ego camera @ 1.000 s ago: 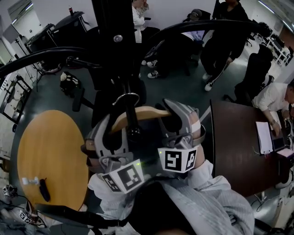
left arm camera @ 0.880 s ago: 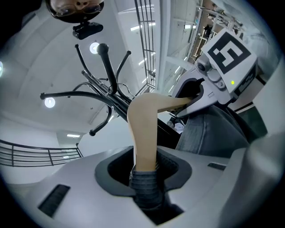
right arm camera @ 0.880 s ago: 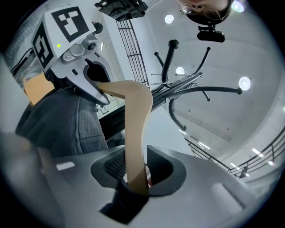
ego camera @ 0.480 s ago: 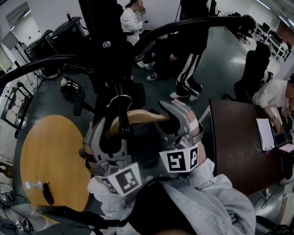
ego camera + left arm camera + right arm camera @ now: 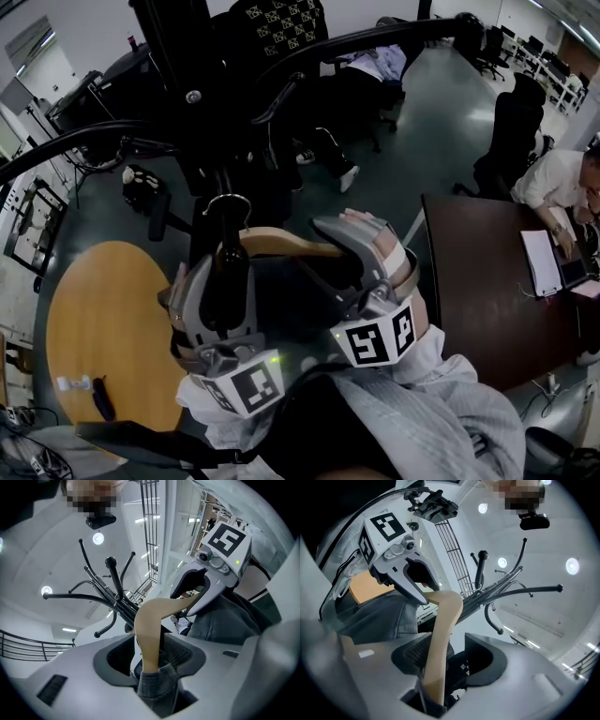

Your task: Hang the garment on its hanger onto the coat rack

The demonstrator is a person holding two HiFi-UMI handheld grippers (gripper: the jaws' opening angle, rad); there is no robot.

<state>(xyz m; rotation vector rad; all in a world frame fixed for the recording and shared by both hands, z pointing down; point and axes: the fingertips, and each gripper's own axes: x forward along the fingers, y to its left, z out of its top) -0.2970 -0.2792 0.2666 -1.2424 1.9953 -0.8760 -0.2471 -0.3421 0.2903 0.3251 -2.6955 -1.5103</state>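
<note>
In the head view, the wooden hanger [image 5: 281, 244] lies between the left claw [image 5: 217, 286] and the right claw [image 5: 364, 255], close against the black coat rack [image 5: 192, 122]. Its long axis runs from the person's left to the right, nearly level. Its metal hook [image 5: 228, 201] rises from the middle and points toward the rack's pole. The hook seems to go round a dark peg, but I cannot tell this for sure.

In the left gripper view, the jaws are opening and stand wide. One arm of the hanger passes between them with a free gap beside it, so the pads do not clamp it. The grey garment [image 5: 220, 620] hangs on the hanger, and some of its cloth lies low between the jaws.

In the right gripper view, the jaws are also opening wide. The other hanger arm stands between them, not squeezed.

I judge that the step in hand is letting go after the hanging. The next move calls for drawing both claws away evenly, without catching the cloth or lifting the hook off.
</note>
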